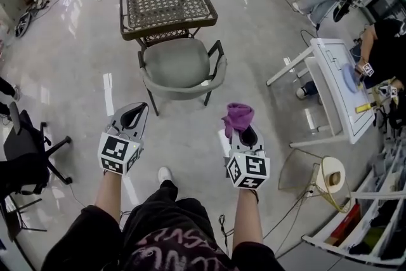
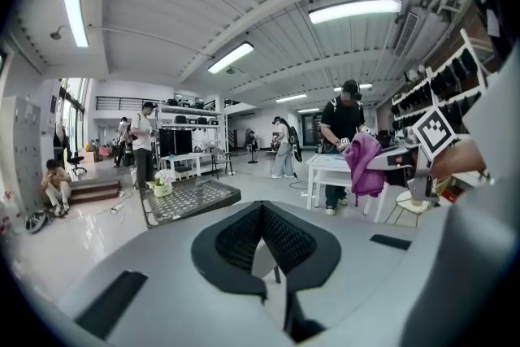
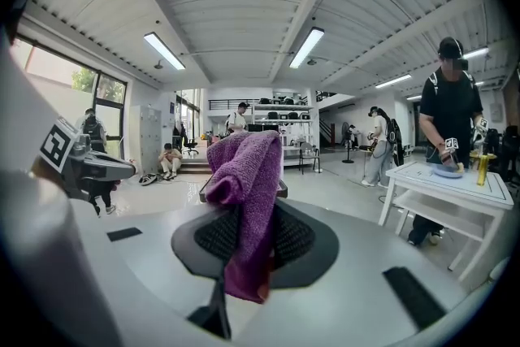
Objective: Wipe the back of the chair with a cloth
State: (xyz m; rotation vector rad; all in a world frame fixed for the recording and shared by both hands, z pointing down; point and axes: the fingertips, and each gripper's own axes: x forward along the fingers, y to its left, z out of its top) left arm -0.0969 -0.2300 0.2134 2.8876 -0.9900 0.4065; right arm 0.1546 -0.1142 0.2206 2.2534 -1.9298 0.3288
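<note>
Your right tool (image 1: 243, 131) is clenched on the purple cloth (image 1: 238, 115), which bunches above the jaws and hangs down between them. Your left tool (image 1: 138, 110) is closed on nothing, with its jaw tips meeting. Both hover over the floor (image 1: 76, 60), short of the grey chair (image 1: 181, 66), whose curved back faces you. Just beyond the chair stands the wicker desk (image 1: 166, 3).
</note>
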